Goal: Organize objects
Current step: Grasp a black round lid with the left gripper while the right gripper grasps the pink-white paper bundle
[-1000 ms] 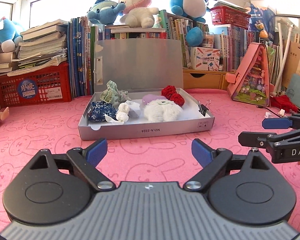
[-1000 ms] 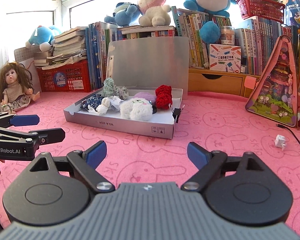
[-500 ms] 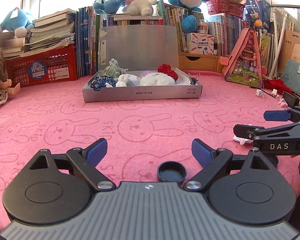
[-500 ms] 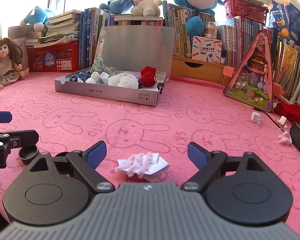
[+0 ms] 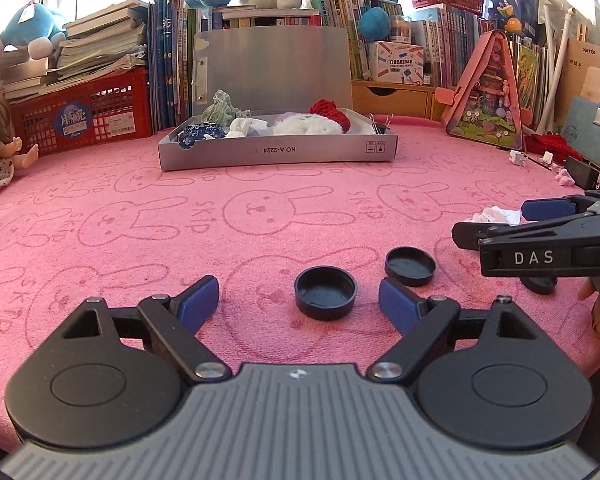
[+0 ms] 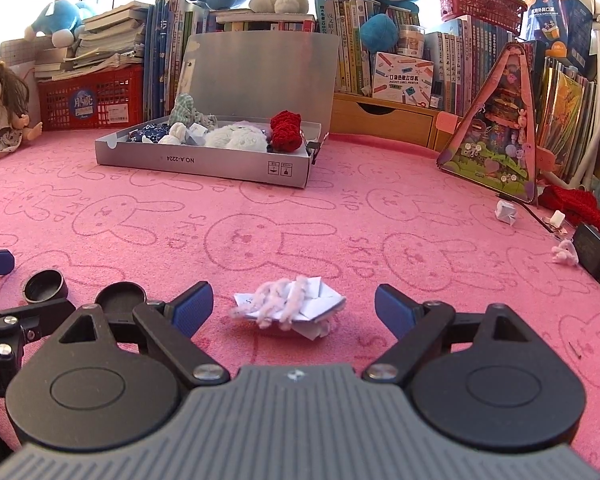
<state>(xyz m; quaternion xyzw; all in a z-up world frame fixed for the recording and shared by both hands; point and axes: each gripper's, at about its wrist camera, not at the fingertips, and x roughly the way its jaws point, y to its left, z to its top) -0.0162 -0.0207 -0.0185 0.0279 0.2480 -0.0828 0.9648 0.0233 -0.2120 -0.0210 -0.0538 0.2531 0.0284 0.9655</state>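
Both of our grippers have pulled back from the grey box (image 5: 278, 151) toward the loose items. Our left gripper (image 5: 298, 300), jaws apart, now frames a black cap (image 5: 325, 291); our right gripper (image 6: 292, 306), also spread and empty, frames the paper-and-yarn bundle (image 6: 290, 308), so pickups look next.

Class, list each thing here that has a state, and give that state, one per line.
Left gripper: open, empty.
Right gripper: open, empty.
Grey box: lid up, partly filled.
Near black cap: hollow side up.
Far black cap: hollow side up.
Folded paper with pink yarn: lying loose.

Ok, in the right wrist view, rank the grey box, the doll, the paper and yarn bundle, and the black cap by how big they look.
1. grey box
2. doll, partly cut off
3. paper and yarn bundle, close to the camera
4. black cap, partly hidden
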